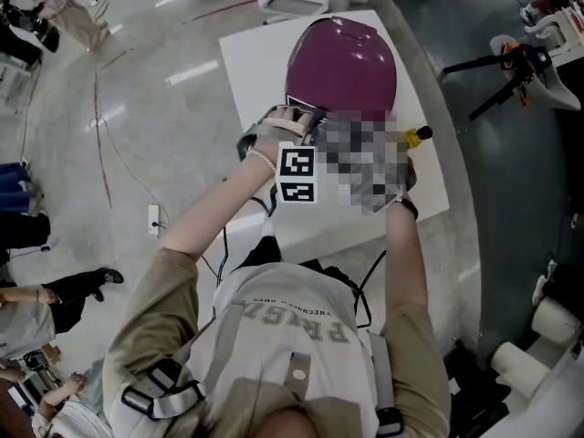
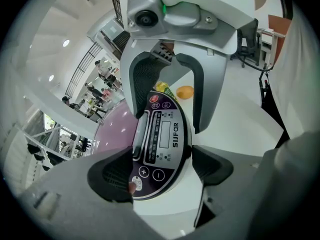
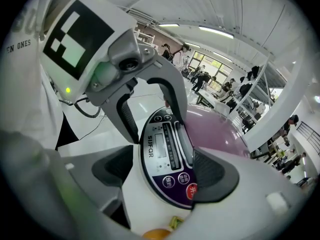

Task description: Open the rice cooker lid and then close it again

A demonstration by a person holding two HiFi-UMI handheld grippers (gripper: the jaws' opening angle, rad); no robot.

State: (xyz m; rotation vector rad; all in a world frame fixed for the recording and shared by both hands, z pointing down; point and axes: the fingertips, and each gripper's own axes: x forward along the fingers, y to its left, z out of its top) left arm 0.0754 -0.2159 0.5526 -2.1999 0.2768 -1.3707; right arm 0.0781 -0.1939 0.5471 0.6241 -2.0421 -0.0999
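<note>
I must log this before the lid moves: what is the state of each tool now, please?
Left tool: open, jaws astride the rice cooker's control panel, gripping nothing.
Right tool: open, same panel between its jaws, nothing gripped.

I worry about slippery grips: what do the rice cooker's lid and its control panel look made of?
The lid is likely glossy purple plastic or painted metal; it shows bright highlights. The control panel seems to be smooth dark plastic film with printed buttons and a flat grey display.
</note>
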